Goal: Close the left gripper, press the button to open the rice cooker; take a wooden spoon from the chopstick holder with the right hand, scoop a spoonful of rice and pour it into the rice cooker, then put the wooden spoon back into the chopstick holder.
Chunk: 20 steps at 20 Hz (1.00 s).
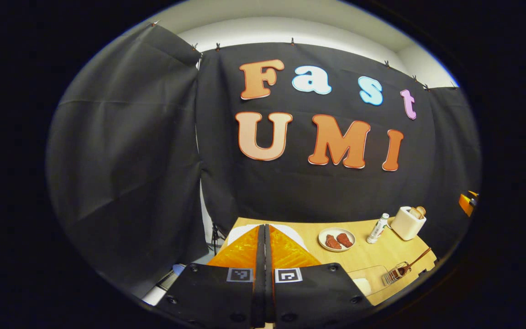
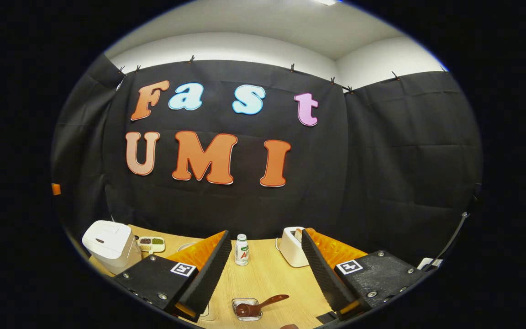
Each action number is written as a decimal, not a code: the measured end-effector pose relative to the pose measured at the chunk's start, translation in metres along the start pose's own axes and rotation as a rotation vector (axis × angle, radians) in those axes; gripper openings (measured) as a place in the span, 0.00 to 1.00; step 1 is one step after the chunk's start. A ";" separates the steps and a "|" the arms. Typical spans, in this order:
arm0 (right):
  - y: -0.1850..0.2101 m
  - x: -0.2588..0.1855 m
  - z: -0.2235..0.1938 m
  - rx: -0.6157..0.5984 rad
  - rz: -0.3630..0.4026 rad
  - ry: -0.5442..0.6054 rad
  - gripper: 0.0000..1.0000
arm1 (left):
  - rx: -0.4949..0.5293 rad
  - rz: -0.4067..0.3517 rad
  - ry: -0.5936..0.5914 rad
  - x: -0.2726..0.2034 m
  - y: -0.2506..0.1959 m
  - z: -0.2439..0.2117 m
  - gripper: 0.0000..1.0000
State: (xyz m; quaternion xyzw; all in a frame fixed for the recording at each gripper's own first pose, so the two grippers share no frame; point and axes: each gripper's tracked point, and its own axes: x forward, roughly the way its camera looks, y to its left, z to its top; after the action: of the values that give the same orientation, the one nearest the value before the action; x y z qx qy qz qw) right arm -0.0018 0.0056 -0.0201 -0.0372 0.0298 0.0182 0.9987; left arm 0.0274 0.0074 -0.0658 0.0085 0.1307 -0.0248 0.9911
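Left gripper [image 1: 265, 242] fingers together, right gripper [image 2: 263, 262] fingers apart above wooden table [image 2: 267, 278]; rice cooker [image 2: 110, 246] lid down, wooden spoon [image 2: 263, 304] near bottle [image 2: 241, 250].

The rice cooker [image 1: 286, 230] hides mostly behind the left gripper's fingers [image 1: 244, 251].

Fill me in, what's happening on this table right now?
Early stage: nothing is being handled yet. The left claw is shut and empty, ready to press the button. The rice cooker sits closed at the left end of the wooden table. The right claw is open above the table, with the wooden spoon resting in the chopstick holder just ahead of it. A small bottle and a toaster stand farther back.
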 end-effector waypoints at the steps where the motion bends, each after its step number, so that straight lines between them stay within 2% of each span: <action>1: 0.001 0.001 -0.002 0.000 0.001 0.004 0.96 | -0.018 -0.023 0.027 0.009 -0.005 -0.004 0.04; 9: 0.002 0.015 -0.031 0.012 -0.005 0.066 0.97 | 0.013 -0.096 0.235 0.075 -0.020 -0.052 0.02; 20: -0.015 0.023 -0.056 -0.004 -0.082 0.126 0.97 | 0.009 -0.176 0.453 0.136 -0.027 -0.127 0.05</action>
State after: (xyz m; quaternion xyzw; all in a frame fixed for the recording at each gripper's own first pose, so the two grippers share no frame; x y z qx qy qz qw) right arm 0.0185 -0.0130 -0.0759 -0.0413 0.0910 -0.0251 0.9947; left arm 0.1240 -0.0228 -0.2238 0.0068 0.3497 -0.1092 0.9304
